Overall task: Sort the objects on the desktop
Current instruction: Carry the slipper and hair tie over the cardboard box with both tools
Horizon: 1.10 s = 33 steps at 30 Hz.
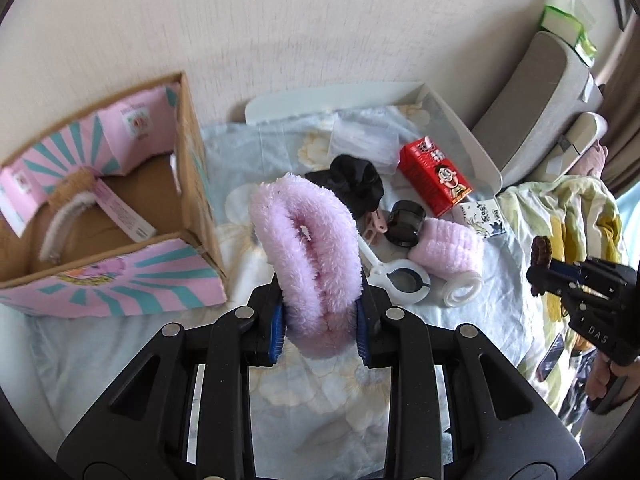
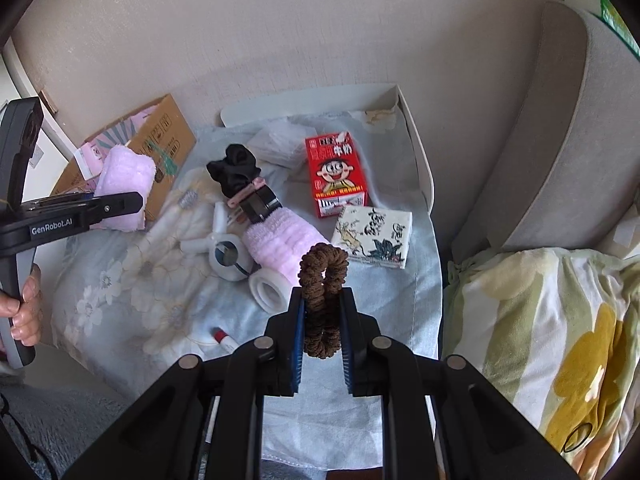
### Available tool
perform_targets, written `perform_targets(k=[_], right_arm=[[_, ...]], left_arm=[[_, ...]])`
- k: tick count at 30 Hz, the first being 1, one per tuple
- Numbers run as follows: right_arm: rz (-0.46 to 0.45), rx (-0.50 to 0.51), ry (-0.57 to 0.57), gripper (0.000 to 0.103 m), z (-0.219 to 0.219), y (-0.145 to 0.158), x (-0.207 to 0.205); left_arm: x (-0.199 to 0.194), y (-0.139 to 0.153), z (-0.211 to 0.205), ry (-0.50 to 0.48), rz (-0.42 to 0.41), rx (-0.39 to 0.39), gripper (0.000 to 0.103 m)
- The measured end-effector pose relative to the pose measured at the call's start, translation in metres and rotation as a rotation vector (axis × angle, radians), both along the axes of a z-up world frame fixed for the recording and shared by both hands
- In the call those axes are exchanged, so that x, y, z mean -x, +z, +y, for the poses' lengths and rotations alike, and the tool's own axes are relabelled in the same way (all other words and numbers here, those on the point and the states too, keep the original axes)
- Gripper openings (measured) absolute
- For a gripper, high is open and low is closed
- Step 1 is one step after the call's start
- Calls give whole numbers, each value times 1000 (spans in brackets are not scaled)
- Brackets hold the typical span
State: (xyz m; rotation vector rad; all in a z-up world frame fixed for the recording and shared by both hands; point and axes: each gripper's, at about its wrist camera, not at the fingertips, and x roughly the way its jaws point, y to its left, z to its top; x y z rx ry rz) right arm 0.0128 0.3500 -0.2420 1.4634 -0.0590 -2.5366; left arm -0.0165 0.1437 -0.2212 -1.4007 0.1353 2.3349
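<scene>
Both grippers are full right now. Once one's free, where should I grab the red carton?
Take the red carton across its two long side faces, coming from above. It lies flat, printed face up, with bare cloth on its right; the black scrunchie is well off its left side, so the fingers fit.

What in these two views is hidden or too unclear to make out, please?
- Cardboard box: the left wrist view shows the inside; its near wall hides the front floor.
- Black jar: contents not visible.
- Small red-capped tube: label too small, right wrist view.
- Pink fluffy headband in the left gripper hides the cloth behind it.
</scene>
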Motion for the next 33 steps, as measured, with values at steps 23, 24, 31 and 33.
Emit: perform_targets(k=[23,24,31,33], right_arm=[[195,-80,265,15,-132,99,37],[204,-83,277,15,-140,102,40],[257,-41,363,15,-194,121,55],[261,-37,383,15,-210,124,59]], left_arm=[[10,108,-103,206,160,-57,25],[12,111,-113,227,163,-53,25],[21,116,-173,367,180,-32,25],[25,114,-191,395,177,-32,25]])
